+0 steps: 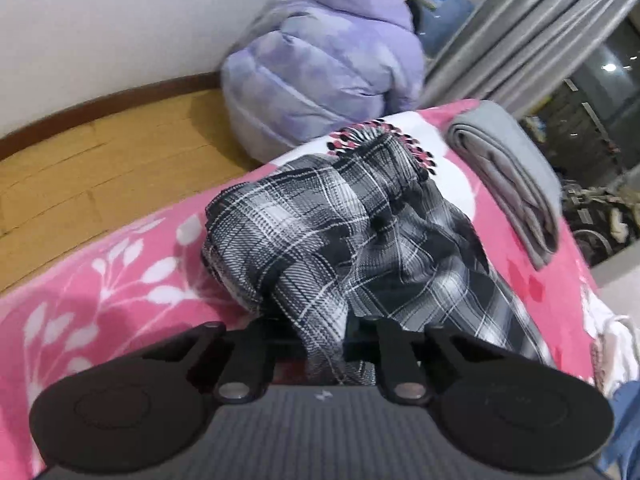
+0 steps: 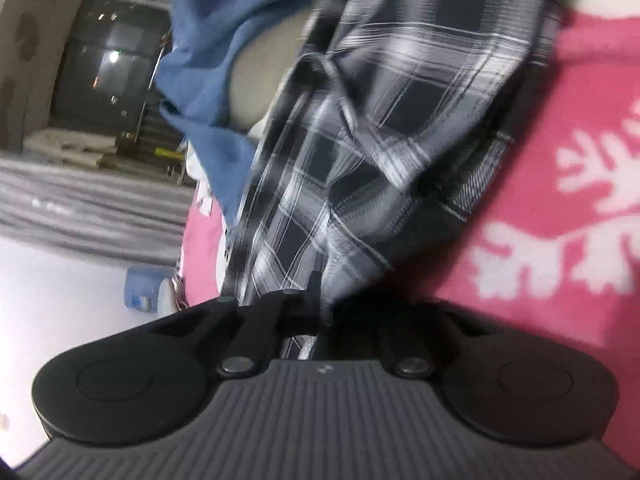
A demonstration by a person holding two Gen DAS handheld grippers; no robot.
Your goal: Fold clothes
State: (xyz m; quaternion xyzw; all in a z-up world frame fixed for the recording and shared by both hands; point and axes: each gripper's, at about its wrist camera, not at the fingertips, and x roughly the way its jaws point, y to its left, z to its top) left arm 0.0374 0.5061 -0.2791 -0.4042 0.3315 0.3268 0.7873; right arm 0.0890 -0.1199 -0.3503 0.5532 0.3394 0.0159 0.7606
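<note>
Left wrist view: my left gripper (image 1: 340,340) pinches a bunched edge of the plaid garment (image 1: 344,232), which lies crumpled across the middle of the pink floral blanket (image 1: 120,280). A grey garment (image 1: 508,176), already folded, rests near the blanket's far right edge. A lilac puffer jacket (image 1: 328,60) sits on the floor past the far edge, beside grey curtains (image 1: 532,28).

Right wrist view: my right gripper (image 2: 316,312) has its jaws pressed together on a fold of the same plaid cloth (image 2: 380,140), blurred here, draped over the pink blanket (image 2: 580,80). Blue fabric (image 2: 224,52) hangs behind.

By my reckoning, one piece is done; the plaid one is gripped but not yet spread or folded.
</note>
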